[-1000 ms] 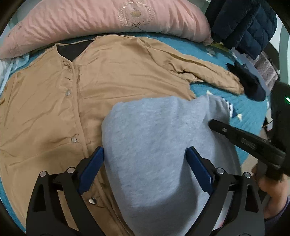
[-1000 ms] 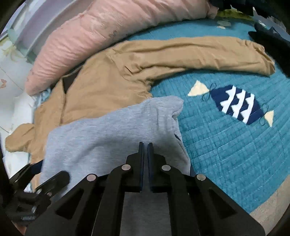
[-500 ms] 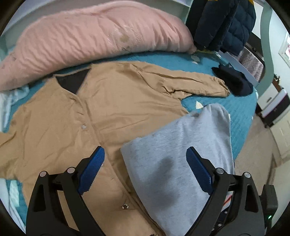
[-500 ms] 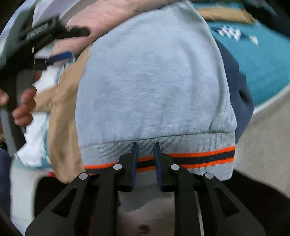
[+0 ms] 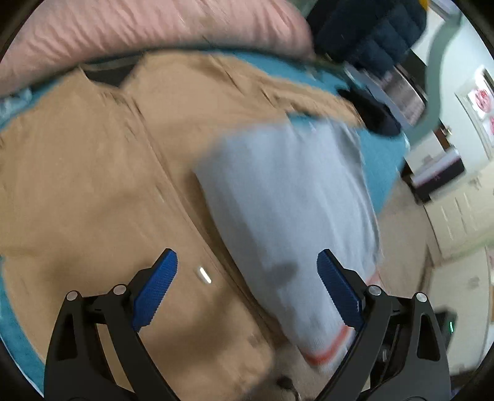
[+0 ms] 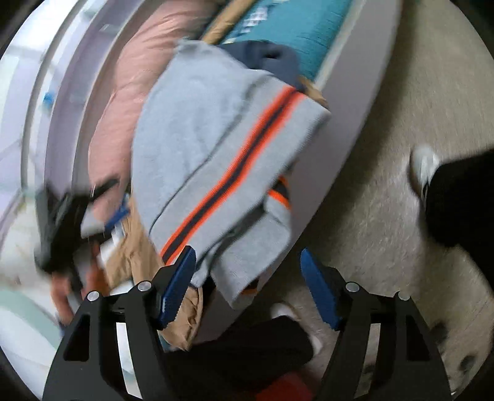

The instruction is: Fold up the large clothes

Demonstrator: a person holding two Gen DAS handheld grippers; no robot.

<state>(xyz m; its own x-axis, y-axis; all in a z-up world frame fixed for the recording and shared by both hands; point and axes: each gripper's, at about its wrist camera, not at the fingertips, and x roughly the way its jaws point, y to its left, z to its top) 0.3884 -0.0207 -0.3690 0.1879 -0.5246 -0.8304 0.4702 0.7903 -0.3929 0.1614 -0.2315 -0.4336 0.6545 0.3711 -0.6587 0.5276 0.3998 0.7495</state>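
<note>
The bed with its quilted teal cover (image 5: 383, 160) fills the left wrist view, and across it lies the big tan button-front garment (image 5: 92, 185), spread flat from about nine o'clock to the centre. On top of it, running from the centre down toward five o'clock, sits the folded grey sweatshirt with the orange-and-navy striped hem (image 5: 287, 197), its hem hanging at the bed's near edge. A long pink pillow (image 5: 139, 27) bounds the far side at twelve o'clock, and a dark navy quilted jacket (image 5: 367, 27) hangs at one o'clock.

The right hand-held gripper (image 6: 248, 285) is opening its jaws; the sweatshirt's hem (image 6: 234, 160) hangs between and beyond the blue pads, with neither pad pressing on it as far as the blur lets me say. The left hand-held gripper (image 5: 247, 290) stands wide apart above the cloth, gripping nothing.

I'd call this the release: the grey fold looks done, and the tan garment is likely next, needing both grippers on a sleeve or hem.

Room is tight at the near edge: the white bed rail (image 6: 345, 101) drops to beige carpet (image 6: 401, 231), where the person's dark trouser leg (image 6: 463, 200) and white shoe (image 6: 424, 166) stand at three o'clock. The sweatshirt overhangs and could slide off.
</note>
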